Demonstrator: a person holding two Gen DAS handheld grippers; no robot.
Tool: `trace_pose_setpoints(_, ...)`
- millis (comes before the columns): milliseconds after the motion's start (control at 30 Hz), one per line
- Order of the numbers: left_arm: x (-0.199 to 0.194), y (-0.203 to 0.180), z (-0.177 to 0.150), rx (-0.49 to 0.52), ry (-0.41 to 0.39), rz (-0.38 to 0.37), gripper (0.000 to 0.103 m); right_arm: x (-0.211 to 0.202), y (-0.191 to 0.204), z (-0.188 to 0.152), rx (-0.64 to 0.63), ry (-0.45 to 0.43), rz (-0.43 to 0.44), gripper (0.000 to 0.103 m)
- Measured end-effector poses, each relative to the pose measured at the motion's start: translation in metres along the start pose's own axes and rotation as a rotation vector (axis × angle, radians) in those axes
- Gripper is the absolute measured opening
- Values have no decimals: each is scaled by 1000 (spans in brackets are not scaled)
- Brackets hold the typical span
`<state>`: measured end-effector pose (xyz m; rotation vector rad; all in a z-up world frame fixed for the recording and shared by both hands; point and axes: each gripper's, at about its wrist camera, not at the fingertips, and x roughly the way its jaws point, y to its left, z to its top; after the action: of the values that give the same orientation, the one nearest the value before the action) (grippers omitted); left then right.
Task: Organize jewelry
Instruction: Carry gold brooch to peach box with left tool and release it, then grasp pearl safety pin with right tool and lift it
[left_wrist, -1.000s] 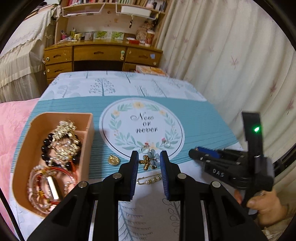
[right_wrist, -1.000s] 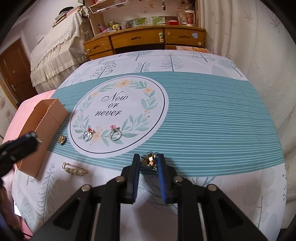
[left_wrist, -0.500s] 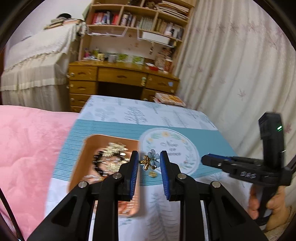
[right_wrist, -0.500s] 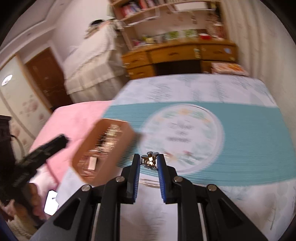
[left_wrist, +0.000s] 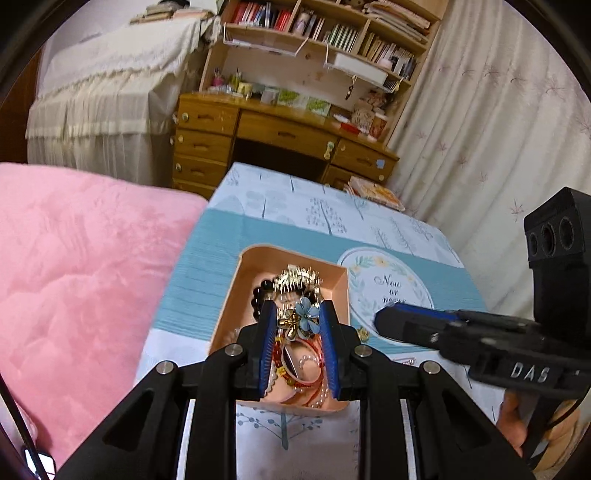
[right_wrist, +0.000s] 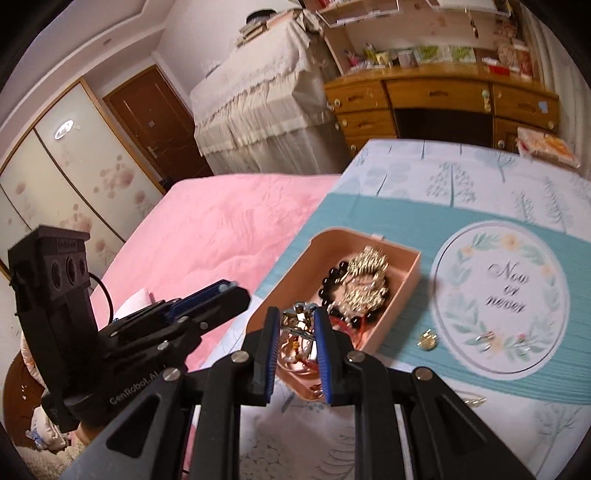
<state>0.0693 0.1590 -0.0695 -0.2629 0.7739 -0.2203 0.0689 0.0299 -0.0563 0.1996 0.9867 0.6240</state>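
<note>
Peach-pink and open-topped, a jewelry box (left_wrist: 341, 291) sits on the tree-print tablecloth (left_wrist: 207, 288) with dark beads and gilt pieces heaped inside. Directly over the box, the left gripper (left_wrist: 298, 321) pinches a blue flower brooch (left_wrist: 306, 314) between its blue pads, while the right gripper (right_wrist: 295, 325) hovers above the box's near end, clamped on a small gold trinket (right_wrist: 297, 318). Just outside the box's right wall lies a gold charm (right_wrist: 427, 338), and two rings (right_wrist: 487, 336) rest beyond it on the round floral print.

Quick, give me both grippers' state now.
Left gripper: closed on the blue flower brooch.
Right gripper: closed on a small gold piece, over the pink box.
</note>
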Motion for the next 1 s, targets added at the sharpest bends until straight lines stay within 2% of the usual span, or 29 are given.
trace_pose_setpoints(100,13,2,-5,-14,43,-3,23,13,-9,-1,41,35,3,19)
trace_pose_setpoints(167,21,3,-8,-23,67,2,29,17,-14,-1,69,45,0,20)
trace_pose_setpoints(233,23,3,-11,-28,71,13,55,19,-18,0,84,45,-3,25)
trace_pose_setpoints(333,20,2,-10,-39,44,38,72,14,-20,-1,97,22,-8,27)
trace_pose_setpoints(400,17,2,-10,-45,32,46,77,11,-19,-1,98,15,-1,27)
trace_pose_setpoints(600,15,-2,-10,-47,37,44,78,-3,-16,-10,88,-14,-23,27)
trace_pose_setpoints(833,11,-19,-12,6,21,30,78,-22,-15,-28,30,-47,-108,27)
trace_pose_setpoints(1000,10,-29,-14,31,27,9,78,-31,-24,-35,37,-58,-135,27)
